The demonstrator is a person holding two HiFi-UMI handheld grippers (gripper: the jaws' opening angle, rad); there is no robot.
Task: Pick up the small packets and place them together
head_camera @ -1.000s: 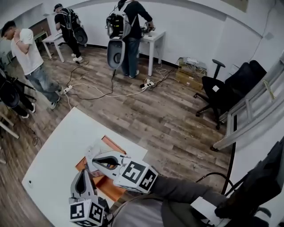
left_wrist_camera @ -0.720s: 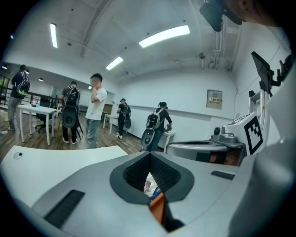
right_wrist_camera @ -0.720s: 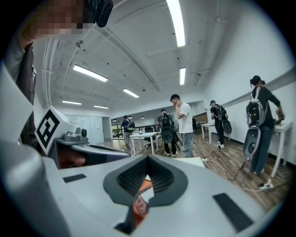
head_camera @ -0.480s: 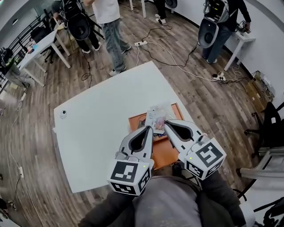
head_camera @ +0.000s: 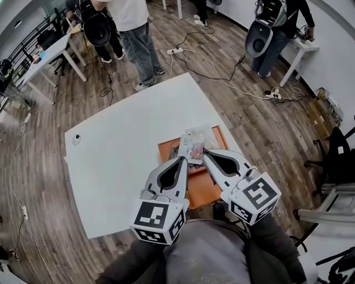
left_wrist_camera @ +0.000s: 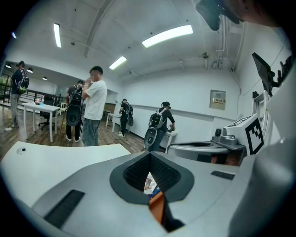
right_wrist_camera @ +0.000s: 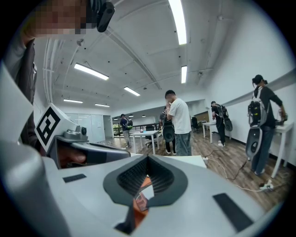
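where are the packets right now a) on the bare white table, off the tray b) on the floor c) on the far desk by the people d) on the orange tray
d: the packets lie bunched on the tray, toward its far end.

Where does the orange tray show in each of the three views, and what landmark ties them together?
Head view: orange tray at mid-frame, on the white table at its near right edge.
Left gripper view: the tray is an orange sliver low in the gap beneath the closed jaws.
Right gripper view: the tray is again an orange sliver in that gap.
Shared landmark: person in white T-shirt standing beyond the table.
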